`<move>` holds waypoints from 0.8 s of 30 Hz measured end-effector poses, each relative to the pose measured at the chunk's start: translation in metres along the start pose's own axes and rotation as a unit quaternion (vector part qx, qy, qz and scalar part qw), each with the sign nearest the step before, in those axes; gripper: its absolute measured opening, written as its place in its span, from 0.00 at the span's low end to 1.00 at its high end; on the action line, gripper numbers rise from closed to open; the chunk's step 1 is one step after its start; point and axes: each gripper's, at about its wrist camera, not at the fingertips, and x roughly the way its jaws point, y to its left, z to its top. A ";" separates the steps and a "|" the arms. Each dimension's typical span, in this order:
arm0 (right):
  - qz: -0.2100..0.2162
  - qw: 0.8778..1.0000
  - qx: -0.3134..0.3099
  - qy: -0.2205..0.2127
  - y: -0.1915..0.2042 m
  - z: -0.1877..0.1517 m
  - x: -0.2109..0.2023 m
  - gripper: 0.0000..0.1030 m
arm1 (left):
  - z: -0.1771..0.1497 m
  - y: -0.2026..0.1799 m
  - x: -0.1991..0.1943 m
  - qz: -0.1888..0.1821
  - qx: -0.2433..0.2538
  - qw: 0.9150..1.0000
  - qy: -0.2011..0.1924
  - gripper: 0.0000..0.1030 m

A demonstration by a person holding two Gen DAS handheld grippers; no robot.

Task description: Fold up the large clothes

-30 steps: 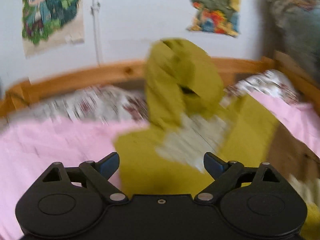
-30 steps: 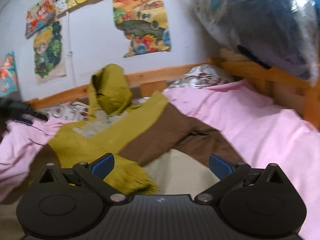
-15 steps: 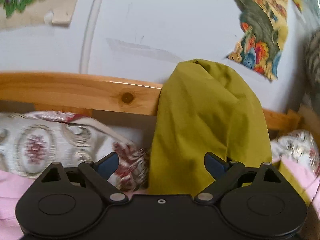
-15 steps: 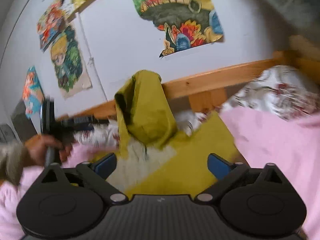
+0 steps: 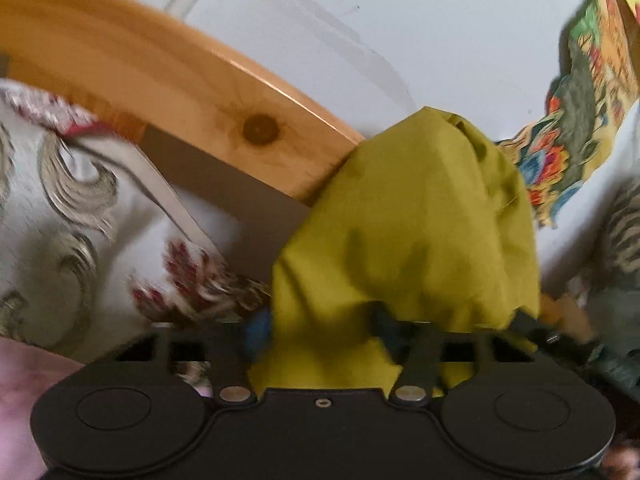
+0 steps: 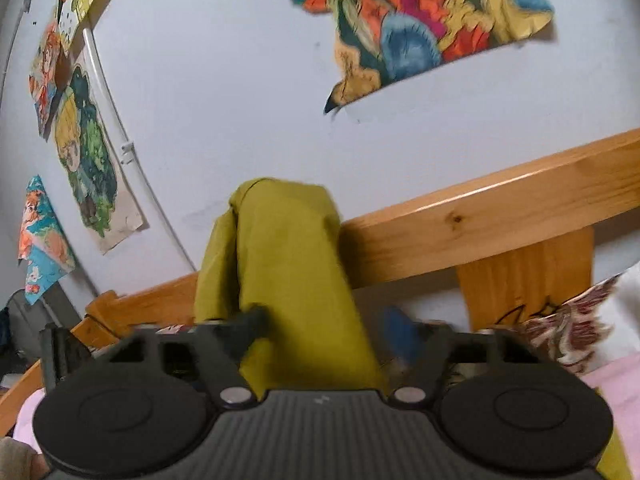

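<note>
Olive-green cloth fills both wrist views: the hood (image 5: 408, 232) of the garment stands propped against the bed rail (image 5: 168, 80), at the head of the bed. I have both claws on it from either side. My left gripper (image 5: 320, 332) has its fingers drawn in around a bunch of the cloth, apparently clamped, though blur leaves me short of certain. My right gripper (image 6: 328, 328) straddles the hood (image 6: 280, 264); its left finger presses the fabric, while the blue-padded right one (image 6: 400, 336) stands just off it, so whether it has closed I cannot tell. Beyond lie a patterned pillow (image 5: 80, 208), pink sheet (image 6: 612, 376) and postered wall (image 6: 420, 28). I judge the fold is barely begun: the hood is not yet laid down, and the body and sleeves are out of sight.
</note>
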 end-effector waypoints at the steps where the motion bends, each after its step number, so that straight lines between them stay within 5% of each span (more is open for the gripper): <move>1: -0.003 1.000 -0.008 -0.002 0.003 -0.002 -0.003 0.22 | -0.001 -0.002 -0.002 0.001 -0.004 1.000 0.000 0.14; 4: -0.001 0.999 -0.038 -0.009 0.012 -0.013 -0.025 0.08 | -0.010 -0.021 -0.026 -0.004 0.019 0.999 -0.029 0.02; 13: 0.012 0.977 -0.208 -0.035 0.054 -0.074 -0.156 0.05 | -0.097 -0.080 -0.156 -0.076 0.175 0.979 -0.074 0.02; 20: -0.016 0.969 -0.245 0.018 0.058 -0.146 -0.229 0.04 | -0.183 -0.086 -0.210 -0.054 0.259 0.964 -0.001 0.03; 24: -0.043 0.962 -0.260 0.071 0.057 -0.181 -0.245 0.05 | -0.215 -0.089 -0.210 -0.038 0.326 0.942 0.072 0.11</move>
